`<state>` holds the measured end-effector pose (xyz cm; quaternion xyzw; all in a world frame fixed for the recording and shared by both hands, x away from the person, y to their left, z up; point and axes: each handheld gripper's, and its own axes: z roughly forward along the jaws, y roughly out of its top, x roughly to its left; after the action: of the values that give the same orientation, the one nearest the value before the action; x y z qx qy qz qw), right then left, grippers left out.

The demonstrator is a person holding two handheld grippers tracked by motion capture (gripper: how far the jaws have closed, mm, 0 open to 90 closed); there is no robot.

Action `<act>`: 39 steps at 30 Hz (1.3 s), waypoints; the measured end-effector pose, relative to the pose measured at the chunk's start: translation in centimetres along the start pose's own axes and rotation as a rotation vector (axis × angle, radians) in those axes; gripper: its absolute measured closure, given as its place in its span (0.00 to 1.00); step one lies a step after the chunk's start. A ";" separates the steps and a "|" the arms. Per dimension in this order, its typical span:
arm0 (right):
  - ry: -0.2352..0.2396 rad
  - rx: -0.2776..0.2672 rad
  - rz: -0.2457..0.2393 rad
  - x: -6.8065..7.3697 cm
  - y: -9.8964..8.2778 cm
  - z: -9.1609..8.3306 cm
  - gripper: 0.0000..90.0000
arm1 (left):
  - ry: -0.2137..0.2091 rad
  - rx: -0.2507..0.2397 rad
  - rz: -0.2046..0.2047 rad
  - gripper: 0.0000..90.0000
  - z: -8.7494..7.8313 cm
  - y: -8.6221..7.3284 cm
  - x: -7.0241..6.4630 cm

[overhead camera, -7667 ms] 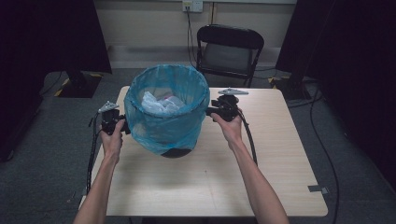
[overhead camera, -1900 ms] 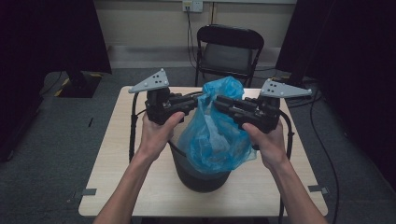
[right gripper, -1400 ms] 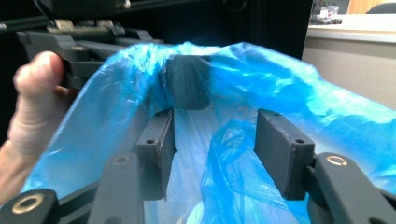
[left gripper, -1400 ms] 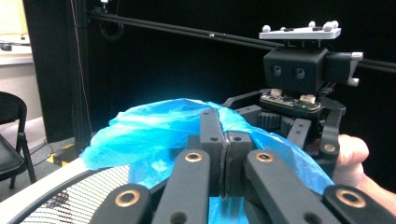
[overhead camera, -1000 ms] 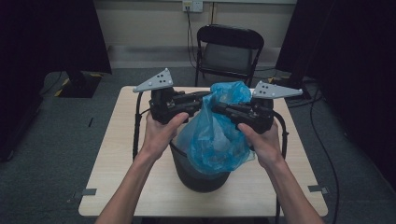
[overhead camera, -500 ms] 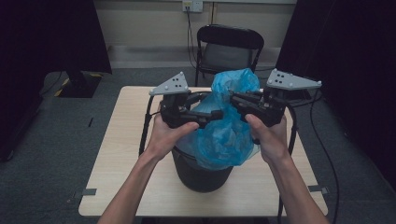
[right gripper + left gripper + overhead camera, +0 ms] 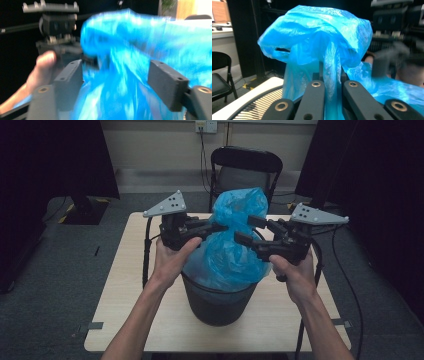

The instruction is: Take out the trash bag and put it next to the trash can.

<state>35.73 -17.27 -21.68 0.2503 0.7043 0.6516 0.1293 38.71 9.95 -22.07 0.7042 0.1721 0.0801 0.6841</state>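
At centre frame the blue bag is gathered above the bin; left gripper pinches its neck, right gripper gapes around it, knot apparently unfinished

Bright blue translucent bin bag between the black left gripper and black right gripper; below them a dark grey bin on a pale wood table.
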 end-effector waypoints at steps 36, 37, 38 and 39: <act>0.045 -0.039 0.034 0.4 2.9 0.7 0.37 | -0.082 0.097 0.086 0.89 1.2 -0.3 -1.5; 0.023 -0.040 0.017 0.4 2.6 0.4 0.32 | -0.075 0.089 0.076 0.89 0.9 -0.3 -1.3; 0.013 -0.045 0.007 0.4 2.4 0.1 0.30 | -0.071 0.073 0.063 0.89 0.6 -0.2 -0.9; 0.010 -0.042 -0.001 0.3 2.2 -0.2 0.27 | -0.068 0.053 0.047 0.89 0.3 0.0 -0.6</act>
<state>35.77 -17.21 -19.49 0.2437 0.6911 0.6676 0.1314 38.23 9.48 -22.02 0.7282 0.1340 0.0677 0.6687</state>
